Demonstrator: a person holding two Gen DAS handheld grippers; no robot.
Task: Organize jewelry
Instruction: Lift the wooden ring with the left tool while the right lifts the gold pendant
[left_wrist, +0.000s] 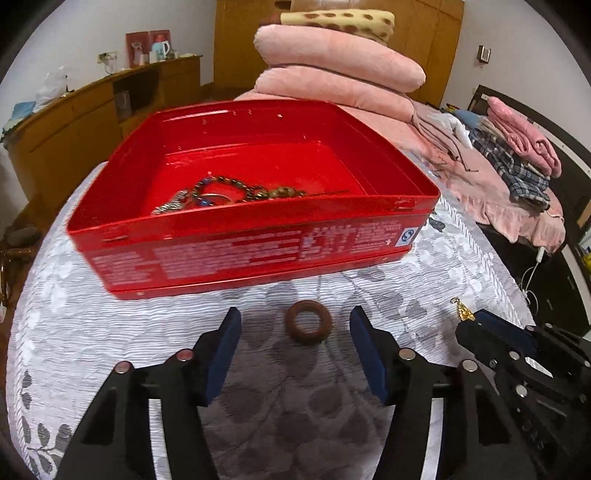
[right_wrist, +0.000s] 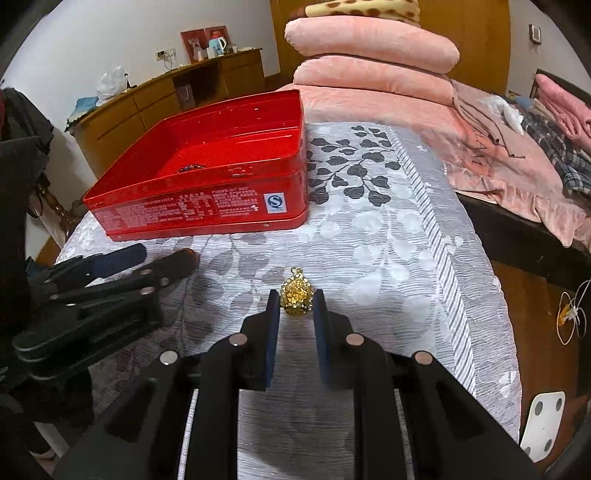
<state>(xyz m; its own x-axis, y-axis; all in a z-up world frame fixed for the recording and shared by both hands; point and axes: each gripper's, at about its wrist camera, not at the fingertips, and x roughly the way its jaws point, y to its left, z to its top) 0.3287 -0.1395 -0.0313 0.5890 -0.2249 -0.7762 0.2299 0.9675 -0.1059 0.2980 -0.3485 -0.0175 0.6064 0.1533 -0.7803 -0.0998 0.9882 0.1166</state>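
One red tin (left_wrist: 255, 206) stands open on the leaf-patterned grey cloth (left_wrist: 110, 325) that covers the tabletop, toward its far left corner. Two loose pieces lie on the cloth outside it: one brown wooden ring (left_wrist: 308, 322) and one gold pendant (right_wrist: 296, 292). Inside the tin, against its near wall, is a tangle of beaded strands (left_wrist: 236, 192); how many pieces make up the tangle cannot be told.

The left tool (left_wrist: 295, 328) has its jaws spread wide, one blue-padded finger on each side of the wooden ring, with clear cloth showing between each pad and the ring. It holds nothing and touches nothing visible. The ring lies flat just in front of the tin's near wall, about midway along it.

The right tool (right_wrist: 295, 299) has its jaws narrowed to roughly the width of the pendant, which sits between the fingertips. The pads are at the pendant's sides, but whether they actually press on it cannot be told. The pendant is near the middle of the cloth, nearer the tabletop's front edge than the tin is.

The ring is a thick, dark reddish-brown doughnut with a matte surface. The pendant is a bright, shiny gold lump with a textured, openwork-looking face and a small loop at its top. The tin is glossy red, with white printed text and a small blue-and-white mark on its near side.
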